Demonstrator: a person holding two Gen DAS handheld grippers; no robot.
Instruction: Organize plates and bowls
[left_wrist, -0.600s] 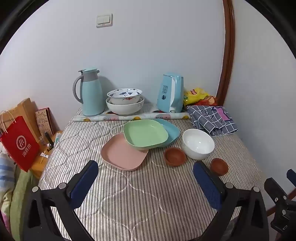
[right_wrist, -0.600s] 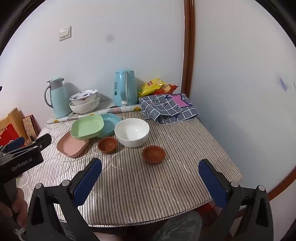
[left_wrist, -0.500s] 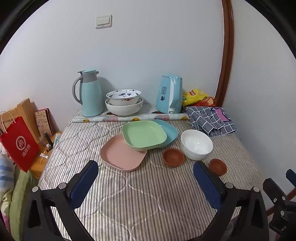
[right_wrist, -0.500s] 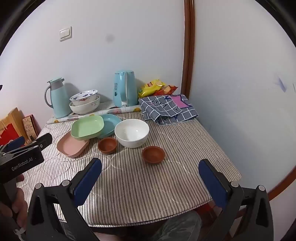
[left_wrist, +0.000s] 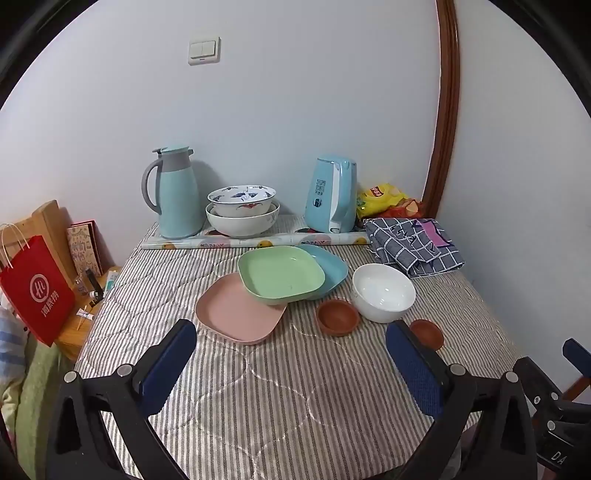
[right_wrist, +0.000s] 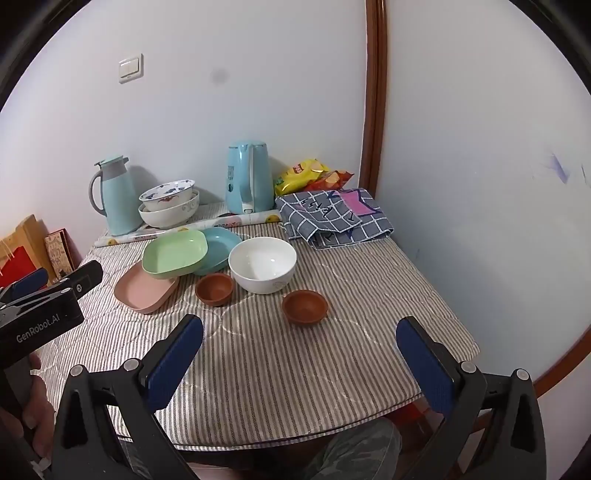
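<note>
Figure: table scene at the outset of sorting. Across the last half second little has changed: your left gripper (left_wrist: 290, 360) has drifted slightly, so the dishes sit a touch lower and nearer the left in its view, while your right gripper (right_wrist: 300, 356) shows almost the same picture as before. Nothing on the table (left_wrist: 258, 398) has been touched or shifted; by that evidence the task has not properly begun and you are still approaching.

Gripper state: both pairs of jaws stand wide apart and hold nothing; each hangs above the near, bare part of the striped cloth.

Count of the task's things, all mid-table:
- Plates, three, overlapping: pink plate (left_wrist: 236, 314) nearest and leftmost, green plate (left_wrist: 280, 275) resting partly on it, blue plate (left_wrist: 328, 267) under the green one's right edge.
- White bowl (left_wrist: 384, 291), one, just right of the plates.
- Small brown bowls, two: one (left_wrist: 338, 317) just beside the white bowl's near-left side, the other (left_wrist: 426, 332) near its right, apart from it.
- Patterned bowls (left_wrist: 242, 212), two, nested at the far edge.

Bystanders, one each: thermos jug (left_wrist: 175, 194) far left, kettle (left_wrist: 332, 195), checked cloth (left_wrist: 413, 247) far right, snack bags (left_wrist: 384, 199) behind it (number unclear).
</note>
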